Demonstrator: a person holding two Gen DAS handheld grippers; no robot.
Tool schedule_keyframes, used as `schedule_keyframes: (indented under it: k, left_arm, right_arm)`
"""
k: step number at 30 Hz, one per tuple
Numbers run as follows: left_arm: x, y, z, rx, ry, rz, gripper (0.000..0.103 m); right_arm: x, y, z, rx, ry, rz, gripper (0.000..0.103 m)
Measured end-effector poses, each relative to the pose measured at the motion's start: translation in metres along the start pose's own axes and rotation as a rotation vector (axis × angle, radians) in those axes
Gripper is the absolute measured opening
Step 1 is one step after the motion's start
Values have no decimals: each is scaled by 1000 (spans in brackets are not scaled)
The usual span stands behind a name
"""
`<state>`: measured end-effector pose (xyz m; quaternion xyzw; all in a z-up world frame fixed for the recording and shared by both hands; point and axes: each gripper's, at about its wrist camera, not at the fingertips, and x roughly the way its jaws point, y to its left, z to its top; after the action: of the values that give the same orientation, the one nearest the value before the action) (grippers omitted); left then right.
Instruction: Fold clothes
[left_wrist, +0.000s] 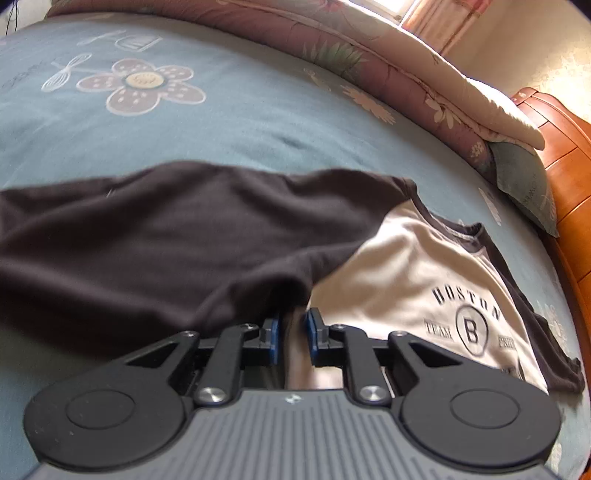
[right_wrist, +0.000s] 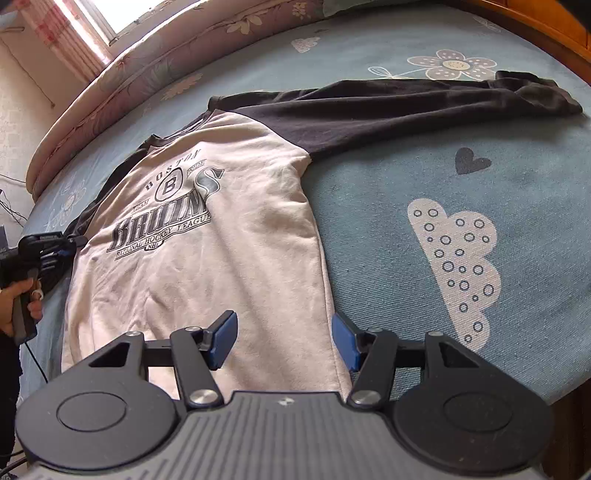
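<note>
A white raglan shirt (right_wrist: 207, 258) with dark sleeves and a Boston Bruins print lies face up on the bed. In the left wrist view, my left gripper (left_wrist: 294, 330) stands at the shirt's (left_wrist: 406, 266) side, just below the dark sleeve (left_wrist: 166, 236). Its blue pads are close together, pinching a fold of pale fabric. The right wrist view shows that gripper (right_wrist: 70, 243) at the shirt's left edge, held by a hand (right_wrist: 18, 295). My right gripper (right_wrist: 284, 341) is open over the shirt's lower right corner, with the side edge lying between its pads. The other sleeve (right_wrist: 406, 107) stretches out to the right.
The blue bedsheet (right_wrist: 461, 177) has flower, heart and cloud prints. A folded floral quilt (left_wrist: 388, 74) lies along the far edge, with a pillow (left_wrist: 524, 177) beside it. A wooden bed frame (left_wrist: 565, 147) bounds the bed. A cable (right_wrist: 33, 362) hangs under the left hand.
</note>
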<state>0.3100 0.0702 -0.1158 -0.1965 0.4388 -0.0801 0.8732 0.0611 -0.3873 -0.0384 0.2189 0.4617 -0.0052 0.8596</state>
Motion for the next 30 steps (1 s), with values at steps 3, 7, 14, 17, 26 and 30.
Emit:
schedule_keyframes:
  k: [3,7,14,17,26,30]
  left_arm:
    - [-25,11,-26,-46,24,-44,21]
    - [-63,18,-66,-94,69,-95,26]
    - [-133,-5,-116,-22,62,-229,33]
    - [-135,-25,-128,60,90,-317,43]
    - [-133,-24,-176,225,313,-188,41]
    - [-163,-46,-179,444,266,-204,40]
  right_arm:
    - [-5,2,-2,-6,-8,13,61]
    - [-13,7,-6,-18,-20,29,62]
    - [-25,16,-17,-35,-39,56,64]
    - [-29,18,-24,-46,-42,64,65]
    - [-45,0,-47,-29,-43,31,68]
    - [-39,15,-52,-180,3,21,68]
